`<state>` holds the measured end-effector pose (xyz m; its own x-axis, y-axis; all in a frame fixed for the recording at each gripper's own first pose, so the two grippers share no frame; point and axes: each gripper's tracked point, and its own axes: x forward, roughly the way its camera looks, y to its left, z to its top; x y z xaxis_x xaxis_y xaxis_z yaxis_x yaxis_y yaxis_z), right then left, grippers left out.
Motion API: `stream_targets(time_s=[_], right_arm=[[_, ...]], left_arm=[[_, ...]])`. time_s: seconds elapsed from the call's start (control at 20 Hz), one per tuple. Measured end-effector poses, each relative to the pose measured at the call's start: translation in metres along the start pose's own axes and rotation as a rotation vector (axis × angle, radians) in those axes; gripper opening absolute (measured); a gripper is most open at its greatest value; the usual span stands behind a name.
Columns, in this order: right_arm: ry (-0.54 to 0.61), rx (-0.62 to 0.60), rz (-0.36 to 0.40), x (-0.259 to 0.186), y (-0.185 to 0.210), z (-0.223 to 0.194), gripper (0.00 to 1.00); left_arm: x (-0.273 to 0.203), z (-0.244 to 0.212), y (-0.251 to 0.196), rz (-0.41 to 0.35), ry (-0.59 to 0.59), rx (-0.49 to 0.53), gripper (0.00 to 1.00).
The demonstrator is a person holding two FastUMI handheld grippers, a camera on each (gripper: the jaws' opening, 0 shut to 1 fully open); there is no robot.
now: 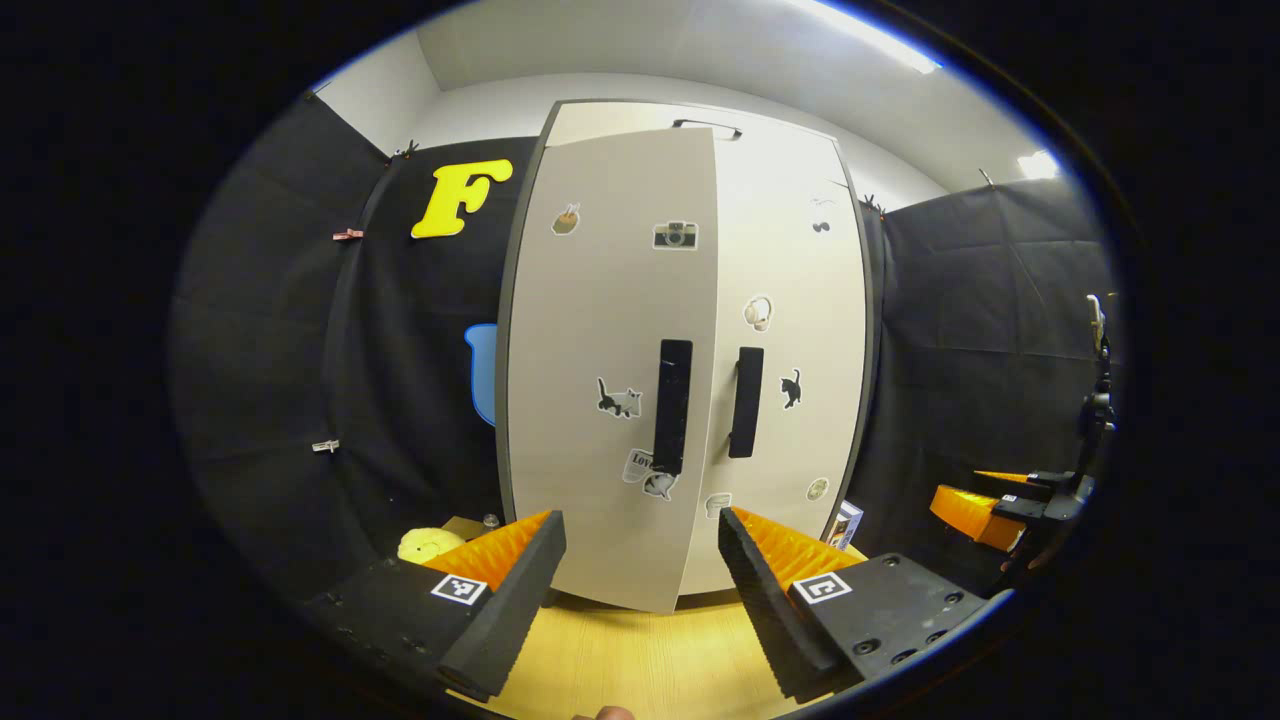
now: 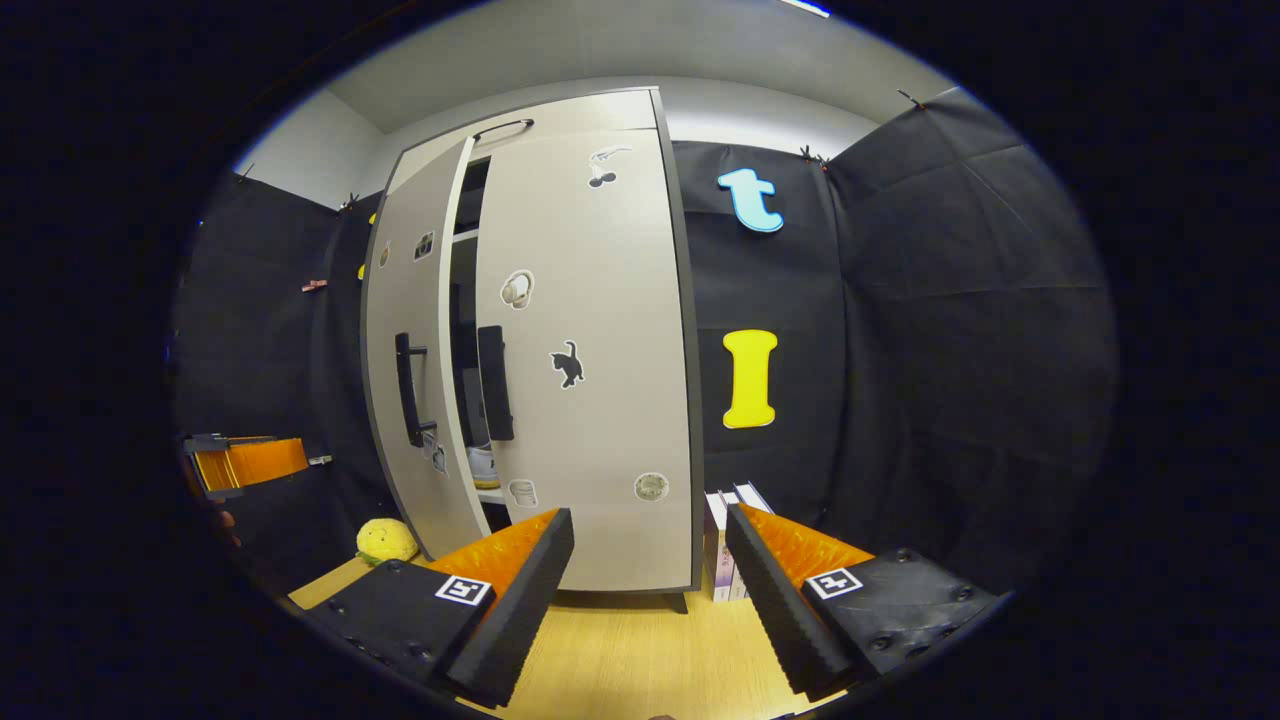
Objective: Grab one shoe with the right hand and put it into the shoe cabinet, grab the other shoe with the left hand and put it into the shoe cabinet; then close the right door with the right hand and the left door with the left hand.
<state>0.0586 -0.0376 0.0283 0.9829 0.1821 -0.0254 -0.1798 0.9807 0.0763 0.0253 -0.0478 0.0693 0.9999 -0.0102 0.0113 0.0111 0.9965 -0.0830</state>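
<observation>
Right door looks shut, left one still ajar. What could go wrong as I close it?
1. The left door stands ajar, its edge proud of the right door; a hard push may bounce it back.
2. The left gripper, open, is near the door's bottom edge, below the handle; a finger could slip off.
3. A shoe shows in the gap; it might block the door.

Yellow plush toy [image 2: 386, 540] and upright books [image 2: 726, 545] on wooden table [image 2: 620, 660]

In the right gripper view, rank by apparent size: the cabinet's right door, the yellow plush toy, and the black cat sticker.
Largest to smallest:
1. Right door
2. Yellow plush toy
3. Black cat sticker

The toy and the sticker look fairly close in size, and their distances from the camera differ, so that order is unsure.
</observation>
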Motion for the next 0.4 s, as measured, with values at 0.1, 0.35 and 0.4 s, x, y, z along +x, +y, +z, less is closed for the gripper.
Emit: stream_targets(time_s=[0.1, 0.35, 0.4], right_arm=[[-0.017, -0.006, -0.006, -0.017, 0.013, 0.001, 0.98], [-0.037, -0.054, -0.031, -0.054, 0.032, -0.012, 0.98], [-0.032, -0.057, -0.035, -0.06, 0.035, -0.017, 0.98]], left_arm=[[-0.013, 0.003, 0.01, -0.006, -0.029, 0.0, 0.95], [-0.051, -0.01, 0.041, 0.054, -0.075, 0.002, 0.95], [-0.055, -0.016, 0.042, 0.053, -0.071, 0.005, 0.95]])
